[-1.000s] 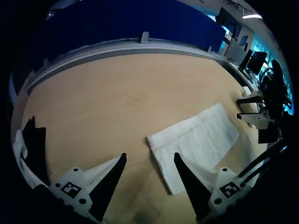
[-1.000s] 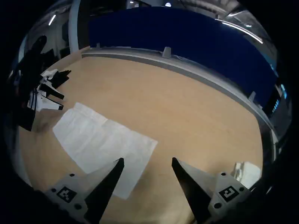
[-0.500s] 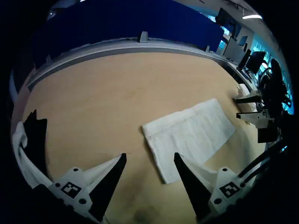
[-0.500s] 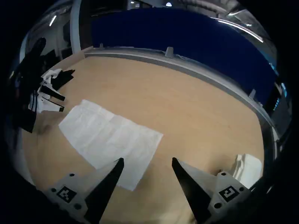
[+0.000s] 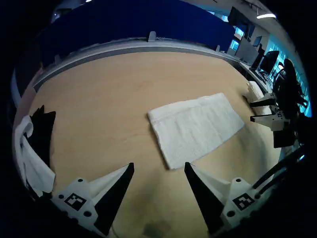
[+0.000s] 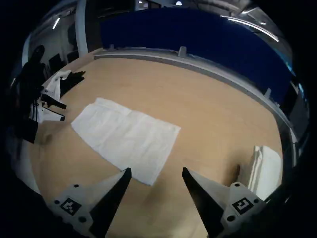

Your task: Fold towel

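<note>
A white towel [image 5: 196,127] lies flat in the middle of a pale wooden table [image 5: 107,99], spread as a long rectangle; whether it is a single layer or already doubled cannot be told from its edges. The left gripper [image 5: 158,164] hangs over the table with its two fingers spread wide and nothing between them, the towel's near corner just ahead of its tips. How high the tips are above the wood cannot be judged. The right gripper [image 6: 155,170] is likewise wide apart and empty, and in the right gripper view the towel's nearest corner lies in the gap in front of its fingers. Seen from the left gripper view, the right gripper sits at the far short end of the towel with its fingers parted, while whatever holds it is lost in a dark mass at the view's edge. A stack of folded white cloths [image 6: 263,172] rests near the table's edge, partly cut off. A heap of black and white cloth [image 5: 33,150] lies at the opposite side, its shape hard to read. A grey rail [image 5: 130,47] and a blue partition [image 6: 198,35] close the back of the table. Monitors [image 5: 271,61] beyond are too small to make out.
</note>
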